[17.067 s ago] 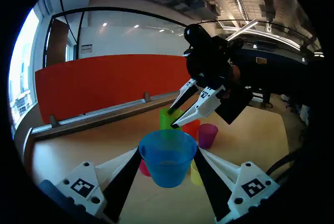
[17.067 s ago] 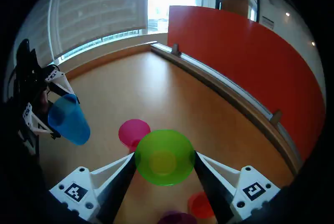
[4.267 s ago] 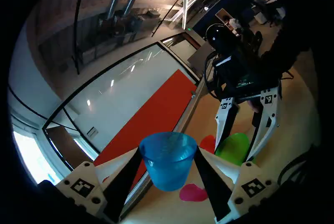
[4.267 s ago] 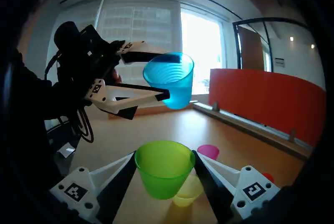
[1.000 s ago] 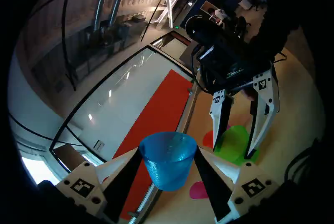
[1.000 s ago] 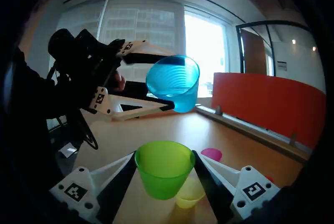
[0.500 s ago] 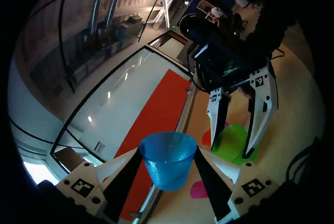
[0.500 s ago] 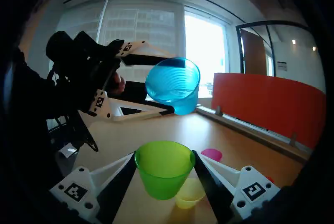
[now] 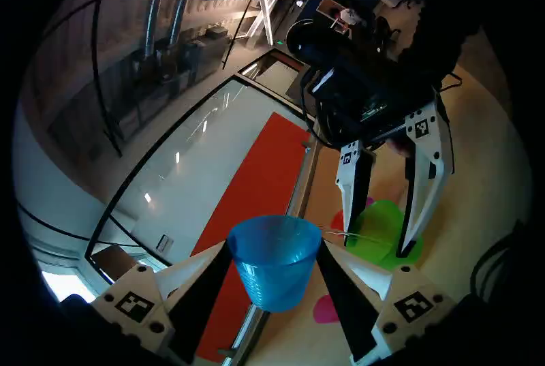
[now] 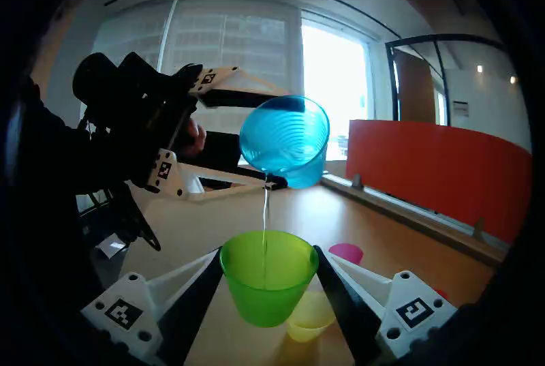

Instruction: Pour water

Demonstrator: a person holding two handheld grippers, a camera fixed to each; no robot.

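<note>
Room: an office with a wooden table (image 10: 368,223), an orange partition (image 10: 443,175) along its far edge and a bright window behind.

Hand-held grippers, two:
- My left hand-held gripper (image 9: 274,257) pinches the blue cup (image 9: 274,274) across its wall and holds it tipped in the air.
- My right hand-held gripper (image 10: 269,257) pinches the green cup (image 10: 269,287) upright directly beneath.

Water: one thin stream (image 10: 263,212), falling from the blue lip into the green mouth.

Cups, five: one blue, one green, one pink (image 10: 346,252), one yellow (image 10: 310,315) and one red (image 9: 337,219). The last three stand on the table near the green one.

Handling, as I judge it: the cups are thin, light plastic with slick, yielding walls. A hard squeeze would buckle them, and the green cup will grow heavier as it fills. The best hold is across the wall just below the rim, with moderate pressure.
</note>
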